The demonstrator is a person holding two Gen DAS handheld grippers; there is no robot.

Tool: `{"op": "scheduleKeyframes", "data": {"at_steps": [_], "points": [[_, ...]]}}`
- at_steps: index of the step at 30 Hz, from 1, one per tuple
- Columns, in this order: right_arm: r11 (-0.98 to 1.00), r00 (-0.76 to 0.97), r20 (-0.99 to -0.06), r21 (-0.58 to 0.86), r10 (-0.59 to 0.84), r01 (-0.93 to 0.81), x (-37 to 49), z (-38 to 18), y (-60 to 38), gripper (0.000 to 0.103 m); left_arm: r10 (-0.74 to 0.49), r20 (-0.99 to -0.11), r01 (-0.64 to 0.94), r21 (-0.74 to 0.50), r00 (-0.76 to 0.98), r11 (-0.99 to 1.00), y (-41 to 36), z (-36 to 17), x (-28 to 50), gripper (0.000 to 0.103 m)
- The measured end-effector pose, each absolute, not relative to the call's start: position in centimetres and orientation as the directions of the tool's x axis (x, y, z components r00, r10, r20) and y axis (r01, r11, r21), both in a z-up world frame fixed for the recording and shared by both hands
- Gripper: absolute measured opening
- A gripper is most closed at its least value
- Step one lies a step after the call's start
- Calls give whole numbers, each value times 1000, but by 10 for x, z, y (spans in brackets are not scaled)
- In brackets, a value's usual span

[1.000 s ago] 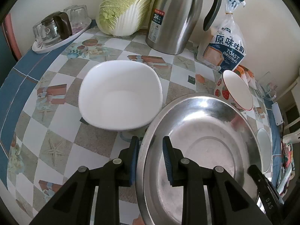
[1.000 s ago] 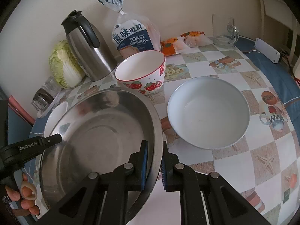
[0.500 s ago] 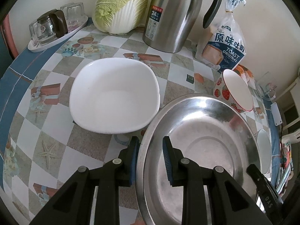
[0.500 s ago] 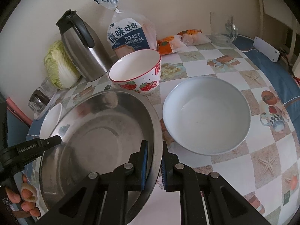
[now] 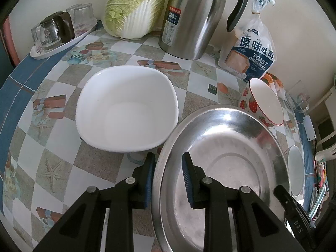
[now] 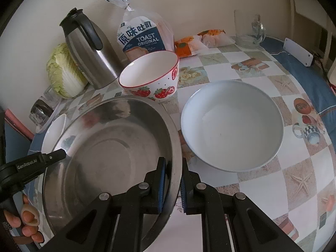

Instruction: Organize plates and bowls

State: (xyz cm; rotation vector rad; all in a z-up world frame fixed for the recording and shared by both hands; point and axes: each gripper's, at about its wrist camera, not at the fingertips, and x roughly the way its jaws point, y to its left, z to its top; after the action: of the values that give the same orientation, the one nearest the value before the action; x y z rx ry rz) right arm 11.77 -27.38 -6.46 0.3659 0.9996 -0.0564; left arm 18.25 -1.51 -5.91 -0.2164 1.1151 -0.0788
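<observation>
Bread bag [image 6: 142, 40] reads "TOAST ORIGINAL". Left gripper [image 5: 168, 168] and right gripper [image 6: 173, 173] each clamp the steel basin [image 5: 226, 159] rim.

Soft, even daylight, fairly bright, with only faint shadows. Mild glare on the steel basin [image 5: 226, 168] and the thermos jug [image 5: 195, 16]. Strong fisheye bending toward dark vignetted corners; otherwise sharp, without motion blur.
</observation>
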Motion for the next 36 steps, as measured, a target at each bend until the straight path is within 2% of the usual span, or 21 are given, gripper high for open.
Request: {"op": "scheduleKeyframes", "data": {"at_steps": [25, 36], "points": [[944, 532, -841, 246, 96, 219, 119, -66, -271, 16, -165, -901, -44, -198, 401, 979, -18, -66, 183, 27], [945, 516, -852, 234, 86, 229, 118, -62, -275, 16, -147, -893, -32, -178, 426, 984, -18, -48, 177, 28]]}}
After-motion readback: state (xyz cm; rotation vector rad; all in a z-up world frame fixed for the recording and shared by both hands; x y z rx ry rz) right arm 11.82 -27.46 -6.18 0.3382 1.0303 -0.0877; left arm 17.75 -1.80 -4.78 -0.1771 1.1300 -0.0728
